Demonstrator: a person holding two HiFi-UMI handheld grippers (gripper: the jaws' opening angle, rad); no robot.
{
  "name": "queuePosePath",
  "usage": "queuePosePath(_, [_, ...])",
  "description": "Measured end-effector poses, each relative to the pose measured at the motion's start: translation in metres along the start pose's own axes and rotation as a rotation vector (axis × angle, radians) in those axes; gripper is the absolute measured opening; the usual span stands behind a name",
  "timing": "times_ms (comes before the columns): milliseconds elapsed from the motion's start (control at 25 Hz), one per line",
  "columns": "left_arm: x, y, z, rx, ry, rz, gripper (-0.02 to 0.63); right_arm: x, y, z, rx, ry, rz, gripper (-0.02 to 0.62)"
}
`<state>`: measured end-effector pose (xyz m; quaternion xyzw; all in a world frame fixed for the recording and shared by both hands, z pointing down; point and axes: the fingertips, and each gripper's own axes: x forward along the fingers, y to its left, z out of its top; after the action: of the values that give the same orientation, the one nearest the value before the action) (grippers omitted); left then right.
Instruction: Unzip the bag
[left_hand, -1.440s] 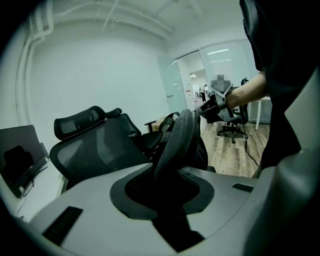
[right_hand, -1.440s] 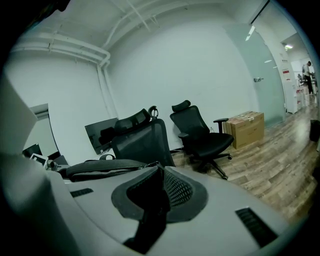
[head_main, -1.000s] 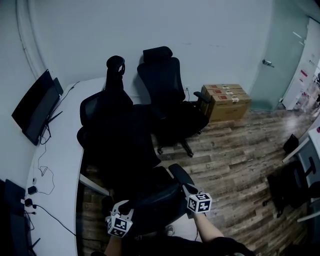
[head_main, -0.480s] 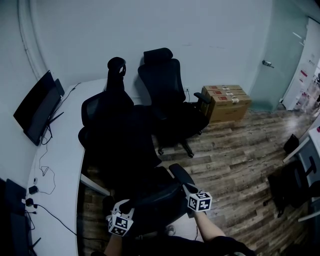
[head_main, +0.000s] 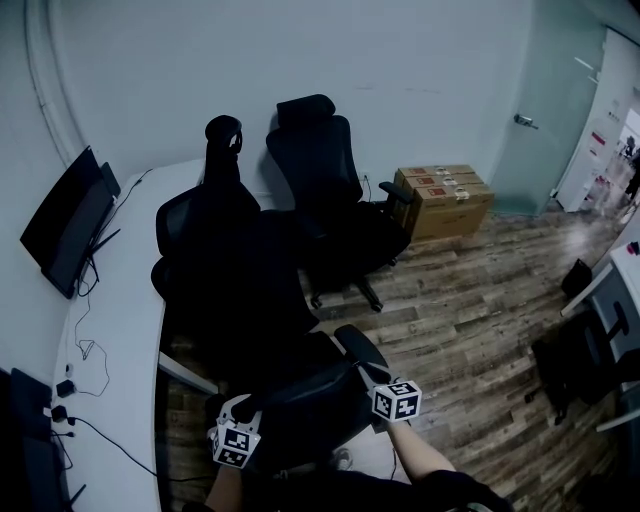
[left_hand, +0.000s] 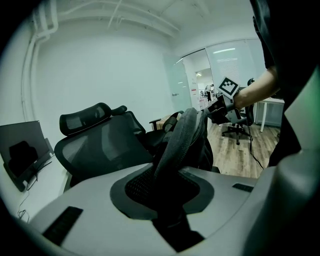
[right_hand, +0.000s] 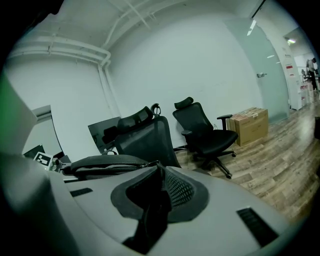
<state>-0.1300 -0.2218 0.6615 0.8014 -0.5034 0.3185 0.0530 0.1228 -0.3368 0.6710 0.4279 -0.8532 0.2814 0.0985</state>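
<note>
A black bag (head_main: 312, 398) hangs between my two grippers, low in the head view, in front of a black chair. My left gripper (head_main: 254, 410) is shut on the bag's end; in the left gripper view the bag's padded edge (left_hand: 181, 136) runs up out of the jaws toward the right gripper (left_hand: 214, 108). My right gripper (head_main: 366, 374) is at the bag's other end. In the right gripper view the bag (right_hand: 100, 164) lies flat to the left, its zipper line ends at the pull (right_hand: 153, 164), and the jaws are closed on that pull. The left gripper's marker cube (right_hand: 42, 159) shows behind the bag.
Two black office chairs (head_main: 225, 260) (head_main: 330, 200) stand ahead. At the left, a curved white desk (head_main: 115, 330) carries a monitor (head_main: 68, 215) and cables. Cardboard boxes (head_main: 445, 198) sit by the wall, near a glass door (head_main: 545, 110). Wood floor (head_main: 470, 310) spreads to the right.
The head view has shifted slightly. Both grippers and the bag keep their places.
</note>
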Motion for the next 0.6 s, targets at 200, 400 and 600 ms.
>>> queuePosePath(200, [0.002,0.014,-0.001,-0.005,-0.021,-0.016,0.101,-0.003,0.007,0.003,0.008,-0.025,-0.031,0.063])
queuePosePath(400, [0.0,0.023,-0.001,0.01,-0.025,-0.042,0.101,-0.015,0.015,0.0,0.028,-0.05,-0.071,0.063])
queuePosePath(600, [-0.002,0.03,-0.004,0.013,-0.032,-0.071,0.101,-0.034,0.02,-0.002,0.061,-0.098,-0.132,0.063])
